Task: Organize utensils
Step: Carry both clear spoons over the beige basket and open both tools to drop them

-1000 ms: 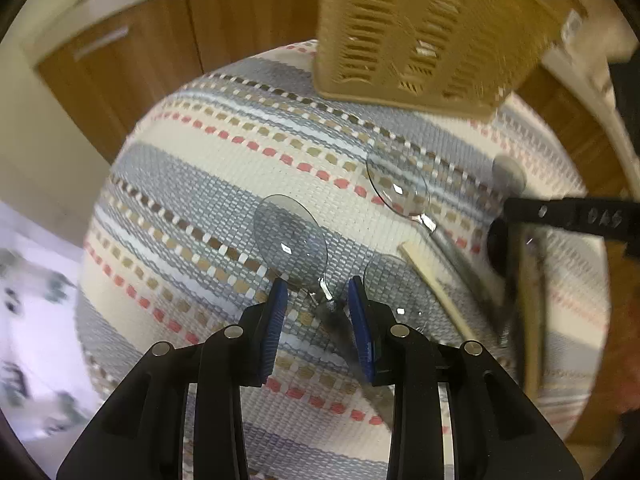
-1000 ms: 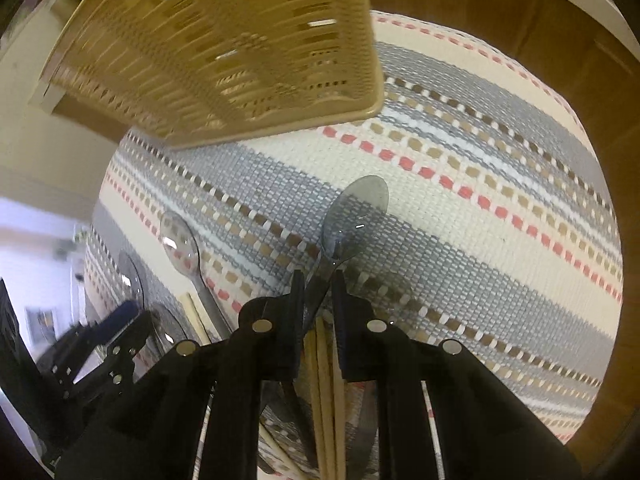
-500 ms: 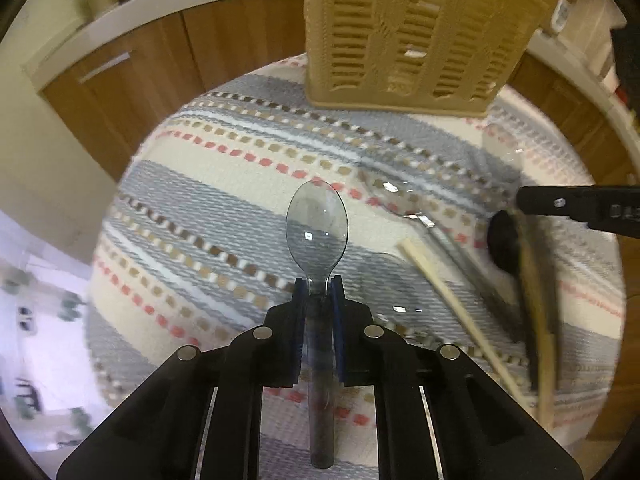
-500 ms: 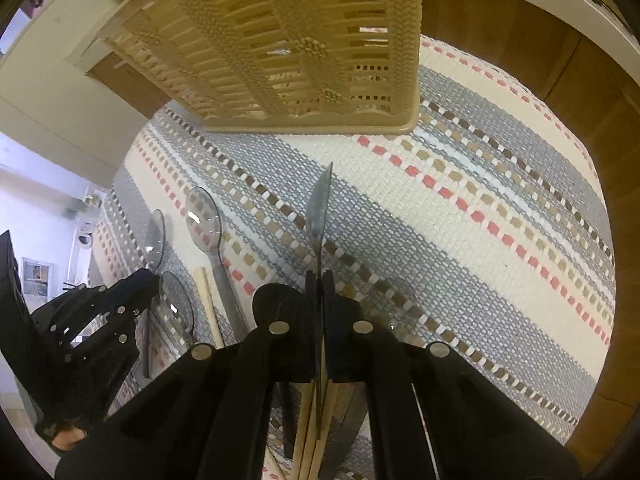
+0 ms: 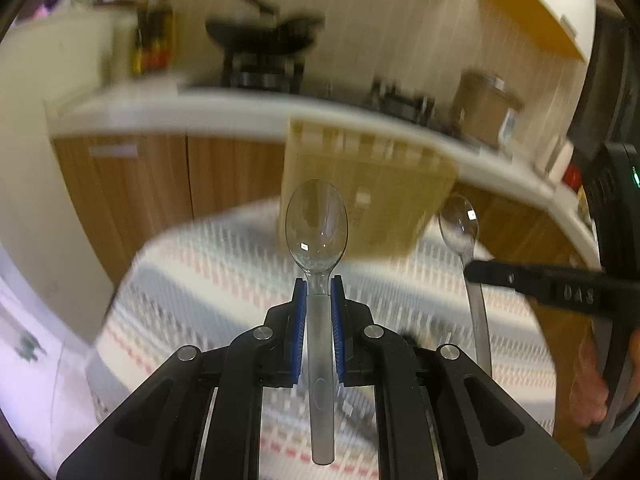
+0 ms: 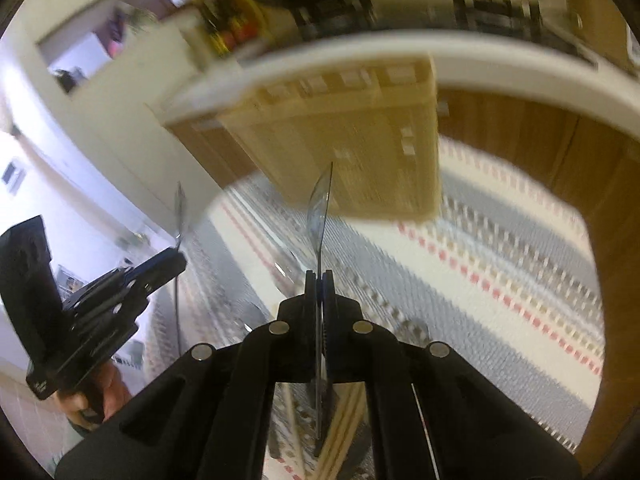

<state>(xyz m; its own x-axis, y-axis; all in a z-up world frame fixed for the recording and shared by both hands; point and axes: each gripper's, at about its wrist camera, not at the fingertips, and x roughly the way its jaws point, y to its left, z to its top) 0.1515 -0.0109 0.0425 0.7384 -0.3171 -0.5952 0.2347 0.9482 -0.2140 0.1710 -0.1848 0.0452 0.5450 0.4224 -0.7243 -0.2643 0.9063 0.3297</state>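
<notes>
My left gripper [image 5: 319, 292] has its blue-padded jaws clamped on the neck of a clear plastic spoon [image 5: 317, 228], bowl up and facing me, handle running back between the jaws; a second ago those jaws were open around it on the cloth, so the pick is done and the spoon is now off the tabletop. My right gripper [image 6: 319, 280] is likewise pinched hard on a second clear spoon [image 6: 320, 204], seen edge-on, and it too has come up since half a second ago. Both views have tilted up, with heavy motion blur, so I judge both arms are mid-lift. Just beyond each spoon tip stands the tan slotted basket [image 5: 368, 184] on the striped tablecloth [image 5: 208, 264], now ahead of the jaws rather than above them. Below my right jaws the wooden chopsticks [image 6: 344, 416] lie on the cloth, along with at least one more clear spoon, blurred. That means two spoons are ready to drop into the basket, with the rest left to collect.
</notes>
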